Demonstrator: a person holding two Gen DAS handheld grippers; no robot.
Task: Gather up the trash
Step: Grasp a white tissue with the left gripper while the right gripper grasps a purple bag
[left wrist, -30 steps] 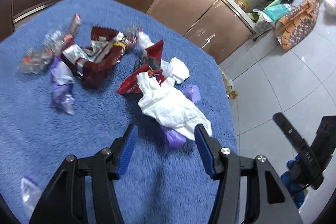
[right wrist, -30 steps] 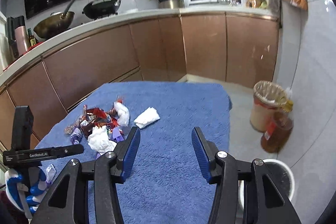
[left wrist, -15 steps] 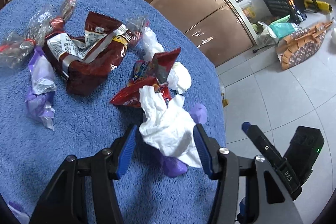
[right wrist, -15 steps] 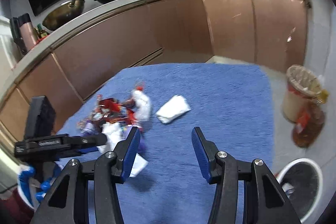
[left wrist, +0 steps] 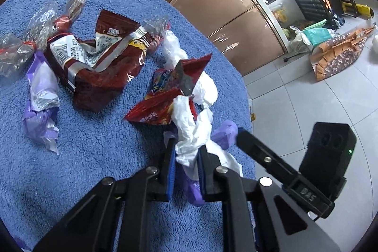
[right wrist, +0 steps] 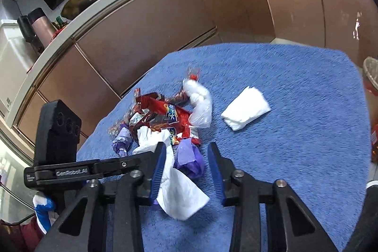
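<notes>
I have the left gripper [left wrist: 186, 152] pinching the crumpled white tissue [left wrist: 192, 134]; its jaws have just been closing, and in the left wrist view both blue pads press on the wad. The tissue lies at the near edge of the litter pile on the blue-covered tabletop [left wrist: 82, 157], with a purple wrapper [left wrist: 224, 134] touching it on the right and the red snack packet [left wrist: 165, 105] just behind it.

My right gripper [right wrist: 186, 169] is lowered over the same spot. Its jaws have also just been closing, yet they stand apart: the purple wrapper [right wrist: 189, 157] and a flap of the tissue [right wrist: 179, 190] sit between them, the left pad against the tissue, the right pad clear. I judge that nothing is held there.

Remaining on the tabletop: the large dark red bag [left wrist: 99, 72], clear cellophane wrappers [left wrist: 35, 27], a purple-and-white wrapper [left wrist: 40, 110], a white plastic bag [right wrist: 199, 100] and a folded white napkin [right wrist: 245, 108] lying apart from the pile. A lined bin [right wrist: 371, 72] shows at the right edge of the right wrist view.

Step in hand: first pickup, grasp made, lift not yet begun. The next move calls for raising the tissue without dragging the neighbouring wrappers, and for the right gripper either to finish closing on the purple wrapper or to back off so that the two do not foul each other.
</notes>
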